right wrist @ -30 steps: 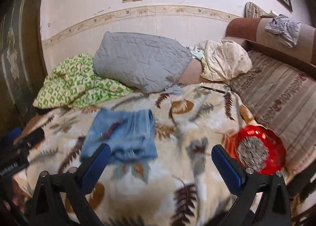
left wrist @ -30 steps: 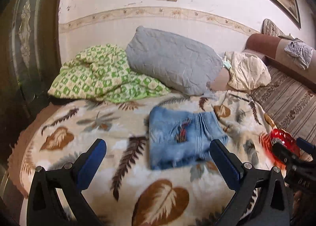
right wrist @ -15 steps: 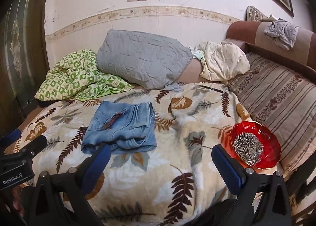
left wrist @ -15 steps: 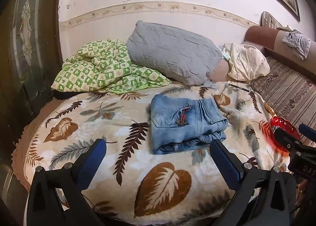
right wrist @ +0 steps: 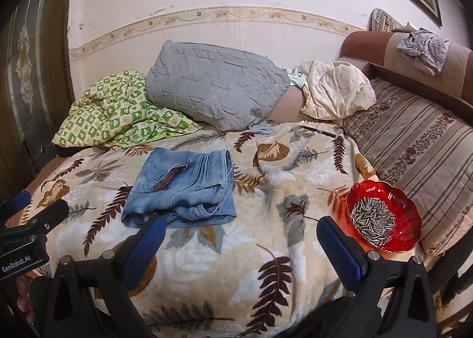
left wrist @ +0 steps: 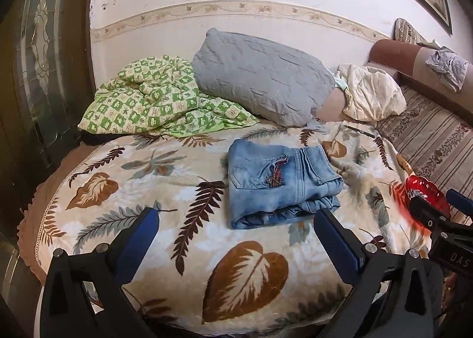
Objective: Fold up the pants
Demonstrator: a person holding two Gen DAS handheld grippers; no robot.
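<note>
The pants [left wrist: 280, 184] lie folded into a compact stack on the bed [left wrist: 245, 273]; both grippers hang clear, jaws spread and empty. Folding looks finished; at most a smoothing press remains.

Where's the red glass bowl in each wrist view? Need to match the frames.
Left wrist: red glass bowl at the far right edge, partly hidden behind the right claw body.
Right wrist: same bowl at lower right, fully visible, holding seeds, just above the right claw's right finger.
Shared landmark: folded light-blue denim pants, to the bowl's left in both.
</note>
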